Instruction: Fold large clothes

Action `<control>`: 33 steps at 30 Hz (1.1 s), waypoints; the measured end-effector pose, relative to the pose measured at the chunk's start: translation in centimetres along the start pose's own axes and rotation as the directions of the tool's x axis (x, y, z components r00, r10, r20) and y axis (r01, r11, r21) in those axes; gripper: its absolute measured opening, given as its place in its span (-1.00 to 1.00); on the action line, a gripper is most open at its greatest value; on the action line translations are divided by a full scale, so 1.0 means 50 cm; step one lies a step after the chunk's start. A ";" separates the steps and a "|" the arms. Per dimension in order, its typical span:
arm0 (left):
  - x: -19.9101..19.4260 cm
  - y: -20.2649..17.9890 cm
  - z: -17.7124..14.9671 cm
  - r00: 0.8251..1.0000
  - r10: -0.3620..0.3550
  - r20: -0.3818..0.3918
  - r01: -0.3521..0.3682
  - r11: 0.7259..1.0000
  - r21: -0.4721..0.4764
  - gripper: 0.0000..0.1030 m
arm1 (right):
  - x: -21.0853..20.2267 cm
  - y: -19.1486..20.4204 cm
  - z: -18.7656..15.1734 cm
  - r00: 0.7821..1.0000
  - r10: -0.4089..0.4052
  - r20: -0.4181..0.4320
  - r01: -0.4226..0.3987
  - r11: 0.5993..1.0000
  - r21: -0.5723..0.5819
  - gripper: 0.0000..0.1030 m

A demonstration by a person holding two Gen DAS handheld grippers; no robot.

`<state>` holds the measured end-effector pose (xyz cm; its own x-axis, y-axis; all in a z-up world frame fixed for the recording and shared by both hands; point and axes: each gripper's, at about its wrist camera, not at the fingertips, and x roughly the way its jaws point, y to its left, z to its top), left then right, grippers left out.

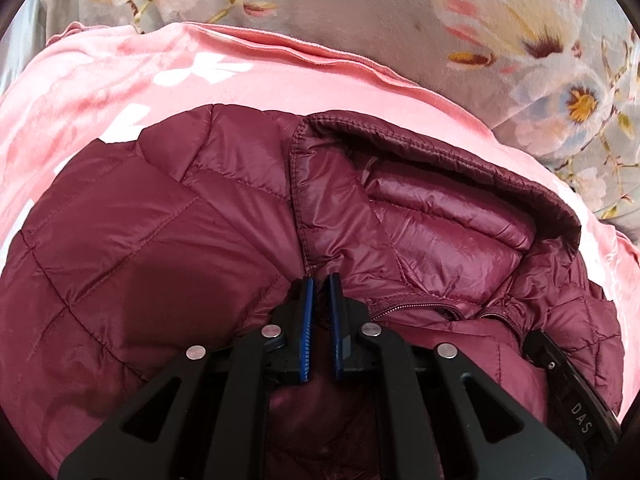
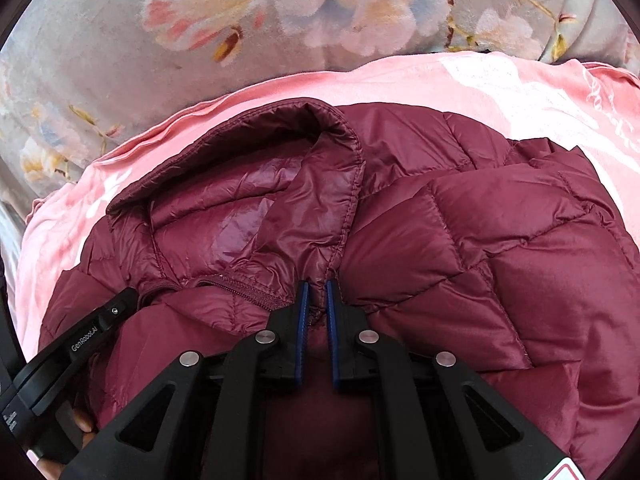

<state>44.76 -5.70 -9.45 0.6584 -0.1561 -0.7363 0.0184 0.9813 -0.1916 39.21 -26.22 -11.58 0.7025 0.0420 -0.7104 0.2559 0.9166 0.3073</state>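
Observation:
A maroon quilted puffer jacket [image 1: 160, 240] lies on a pink blanket [image 1: 120, 76], its hood [image 1: 440, 184] open and facing up. My left gripper [image 1: 320, 284] is shut on a fold of the jacket at the left base of the hood. In the right wrist view the jacket [image 2: 500, 232] and its hood [image 2: 248, 200] fill the middle. My right gripper [image 2: 316, 286] is shut on jacket fabric at the right base of the hood, beside the zipper [image 2: 240, 284]. Each gripper shows at the edge of the other's view: the right one [image 1: 560, 384], the left one [image 2: 80, 344].
The pink blanket [image 2: 500, 80] lies on a grey bedspread with large flowers [image 1: 520, 20], which also shows in the right wrist view [image 2: 280, 8]. The blanket's far hem runs just beyond the hood.

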 end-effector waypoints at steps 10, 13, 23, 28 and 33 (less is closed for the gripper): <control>-0.091 0.050 0.047 0.986 -0.162 0.044 0.165 0.983 -0.082 -0.29 | -0.108 -0.058 0.032 0.963 0.226 0.145 -0.251 0.950 0.184 -0.21; -0.098 0.058 0.098 0.963 -0.266 0.048 0.270 0.942 -0.198 -0.12 | -0.084 -0.065 0.076 0.936 0.319 0.147 -0.348 0.899 0.267 -0.10; 0.004 0.023 0.191 0.955 -0.298 -0.003 0.276 0.889 -0.366 -0.08 | 0.044 -0.085 0.145 0.899 0.415 0.143 -0.426 0.746 0.513 -0.05; 0.033 0.015 0.183 0.976 -0.216 -0.030 0.195 0.927 -0.321 -0.87 | 0.052 -0.083 0.152 0.915 0.379 0.135 -0.397 0.791 0.466 -0.91; 0.002 0.006 0.165 0.981 -0.192 0.010 0.190 0.959 -0.209 -0.97 | -0.011 -0.033 0.136 0.955 0.277 0.109 -0.295 0.928 0.228 -0.94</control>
<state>51.03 -4.50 -4.26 0.6505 -0.3402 -0.6790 -0.0144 0.8884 -0.4589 42.92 -30.44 -7.38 0.8141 0.2503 -0.5240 0.1816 0.7474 0.6391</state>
